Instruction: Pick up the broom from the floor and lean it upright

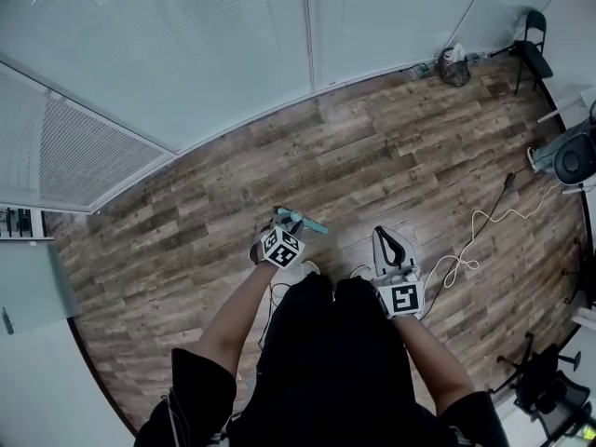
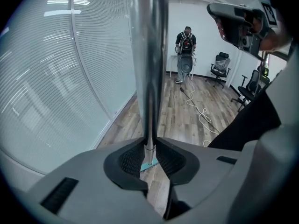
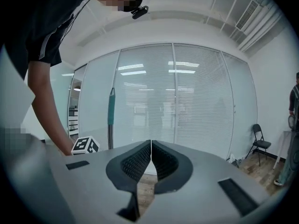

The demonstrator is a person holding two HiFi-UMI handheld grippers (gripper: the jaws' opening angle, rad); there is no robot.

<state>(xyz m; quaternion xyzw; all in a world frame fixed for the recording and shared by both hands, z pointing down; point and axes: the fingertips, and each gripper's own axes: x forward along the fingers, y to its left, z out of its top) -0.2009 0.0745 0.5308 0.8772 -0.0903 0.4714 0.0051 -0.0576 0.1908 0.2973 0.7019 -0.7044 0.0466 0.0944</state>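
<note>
Left hand-held gripper (image 2: 149, 149) pinches the broom (image 2: 149, 55) on its metal pole. The broom is near vertical, head down toward the floor (image 2: 187, 111), apparently to suit leaning. Right hand-held gripper (image 3: 151, 158) is pressed together, empty and clear.

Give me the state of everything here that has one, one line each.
broom, upright, gripped on its shaft
left tool, shut on broom
right tool, shut, empty
folding chair, unfolded, standing
blinds, lowered
cable, lying loose in loops
</note>
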